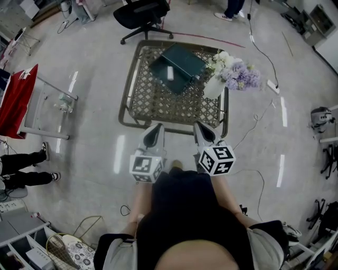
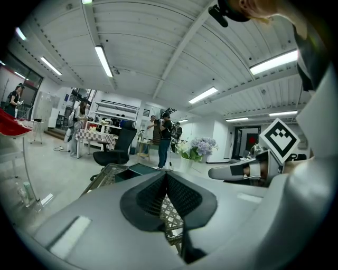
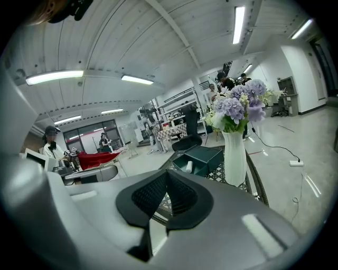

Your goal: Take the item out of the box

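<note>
Shut and empty, left gripper (image 1: pixel 155 131) and right gripper (image 1: pixel 203 129) are held by the table (image 1: pixel 124 113) edge; bare lattice is left before the seemingly open box (image 1: pixel 182 62).

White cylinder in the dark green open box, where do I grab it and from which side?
Its middle, from above, jaws across its narrow width: the white cylinder lies flat inside the dark green box, whose walls probably block a sideways approach.

On the table (image 1: pixel 158 105) sits the box (image 1: pixel 185 60), item (image 1: pixel 170 73) inside, vase (image 1: pixel 214 87) to its right; chair (image 1: pixel 141 13) behind
</note>
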`<action>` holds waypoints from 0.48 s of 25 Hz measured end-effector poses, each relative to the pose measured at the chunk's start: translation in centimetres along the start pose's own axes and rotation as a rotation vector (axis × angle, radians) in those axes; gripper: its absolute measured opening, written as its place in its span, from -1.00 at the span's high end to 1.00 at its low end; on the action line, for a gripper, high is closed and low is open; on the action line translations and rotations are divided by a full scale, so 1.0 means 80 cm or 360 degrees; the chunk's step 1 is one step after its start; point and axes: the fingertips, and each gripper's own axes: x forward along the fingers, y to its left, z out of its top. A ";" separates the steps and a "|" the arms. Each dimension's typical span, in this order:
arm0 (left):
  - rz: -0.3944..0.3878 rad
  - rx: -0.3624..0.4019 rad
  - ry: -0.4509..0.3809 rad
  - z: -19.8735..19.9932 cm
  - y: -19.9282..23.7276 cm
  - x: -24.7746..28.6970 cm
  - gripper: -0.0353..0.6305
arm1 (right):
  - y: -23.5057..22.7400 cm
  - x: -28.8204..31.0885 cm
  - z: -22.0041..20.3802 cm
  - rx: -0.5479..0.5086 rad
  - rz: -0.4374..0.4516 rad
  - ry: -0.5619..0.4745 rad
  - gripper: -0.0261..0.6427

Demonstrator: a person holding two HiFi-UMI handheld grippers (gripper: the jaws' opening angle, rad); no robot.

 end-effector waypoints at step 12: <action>0.0025 -0.0004 0.0024 -0.010 -0.008 -0.009 0.87 | -0.001 -0.009 -0.012 0.0029 0.0028 0.0026 0.92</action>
